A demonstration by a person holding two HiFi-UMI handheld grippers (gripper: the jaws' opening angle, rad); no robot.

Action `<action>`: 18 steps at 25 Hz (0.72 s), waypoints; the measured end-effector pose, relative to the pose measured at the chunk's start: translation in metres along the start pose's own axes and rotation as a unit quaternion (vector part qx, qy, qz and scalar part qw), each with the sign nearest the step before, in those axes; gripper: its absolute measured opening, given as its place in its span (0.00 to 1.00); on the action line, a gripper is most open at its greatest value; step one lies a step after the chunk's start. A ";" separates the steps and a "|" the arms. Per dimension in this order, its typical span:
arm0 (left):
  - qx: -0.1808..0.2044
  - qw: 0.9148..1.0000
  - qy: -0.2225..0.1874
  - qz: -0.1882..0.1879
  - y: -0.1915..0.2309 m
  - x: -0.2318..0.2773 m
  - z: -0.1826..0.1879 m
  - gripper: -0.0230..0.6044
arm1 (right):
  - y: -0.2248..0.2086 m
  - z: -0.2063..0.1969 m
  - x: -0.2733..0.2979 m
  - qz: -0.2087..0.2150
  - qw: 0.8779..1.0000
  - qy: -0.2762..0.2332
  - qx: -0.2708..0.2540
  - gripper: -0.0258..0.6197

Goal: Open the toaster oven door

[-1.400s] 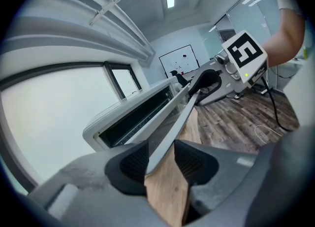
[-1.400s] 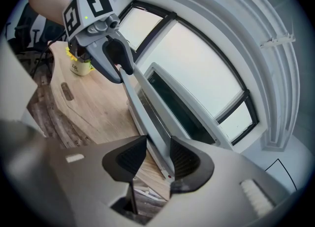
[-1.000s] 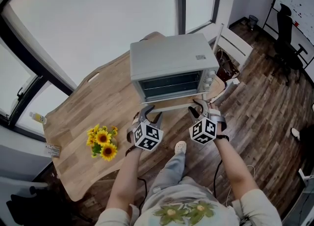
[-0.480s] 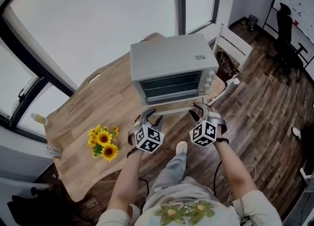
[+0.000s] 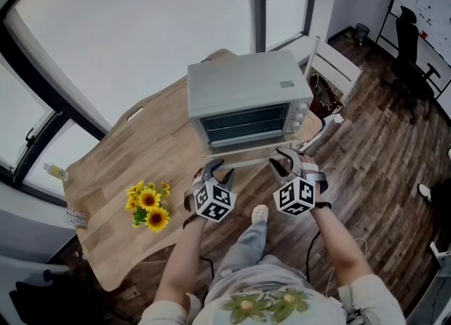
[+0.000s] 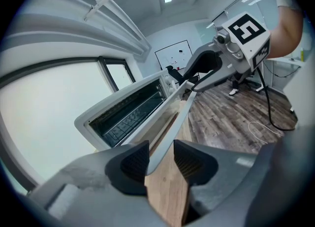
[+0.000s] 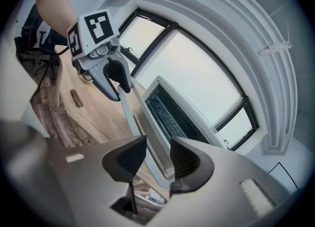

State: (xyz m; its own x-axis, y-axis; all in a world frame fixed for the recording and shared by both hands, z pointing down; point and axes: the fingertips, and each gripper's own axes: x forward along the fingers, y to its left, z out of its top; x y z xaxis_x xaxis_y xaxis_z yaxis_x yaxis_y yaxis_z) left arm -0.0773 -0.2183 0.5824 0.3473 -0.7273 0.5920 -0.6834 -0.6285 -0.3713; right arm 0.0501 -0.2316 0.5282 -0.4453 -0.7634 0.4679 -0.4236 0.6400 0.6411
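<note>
Toaster oven: the grey toaster oven (image 5: pixel 246 87) sits on the wooden table (image 5: pixel 134 154), close to the edge by the person.
Door: the door (image 6: pixel 165 115) is swung down and out from the oven's front. Its long handle (image 6: pixel 172 127) runs across the near edge.
Left claw: the left gripper (image 6: pixel 155 158) has its jaws apart with one end of the handle between them. The bar leans on one pad, and bare wood shows beside the other.
Right claw: the right gripper (image 7: pixel 157 154) is at the other end, jaws apart around the bar.
Only from above: both claws side by side, with a shoe (image 5: pixel 259 211) on the floor below.
Only from the claws: the wire rack (image 6: pixel 123 120) inside the oven, and each claw sees the other at the far end of the handle.
Around: sunflowers (image 5: pixel 148 206) lie on the table, well apart from the oven. A white chair (image 5: pixel 337 68) stands behind it, and a black office chair (image 5: pixel 412 52) is farther off.
</note>
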 end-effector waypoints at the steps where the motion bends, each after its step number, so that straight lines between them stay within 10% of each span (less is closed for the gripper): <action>1: 0.000 1.000 0.000 0.000 -0.001 0.000 0.000 0.30 | -0.003 0.000 0.001 -0.001 1.000 0.002 -0.002 0.28; 18: 0.011 1.000 0.000 -0.010 -0.010 0.000 -0.007 0.29 | -0.003 -0.015 0.024 0.015 0.999 0.045 -0.023 0.19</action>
State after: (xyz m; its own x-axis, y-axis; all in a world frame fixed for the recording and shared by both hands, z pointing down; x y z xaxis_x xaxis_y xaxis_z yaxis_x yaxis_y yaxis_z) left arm -0.0747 -0.2101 0.5910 0.3602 -0.7149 0.5993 -0.6629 -0.6481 -0.3748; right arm 0.0529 -0.2535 0.5468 -0.3843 -0.7496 0.5390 -0.3725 0.6600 0.6524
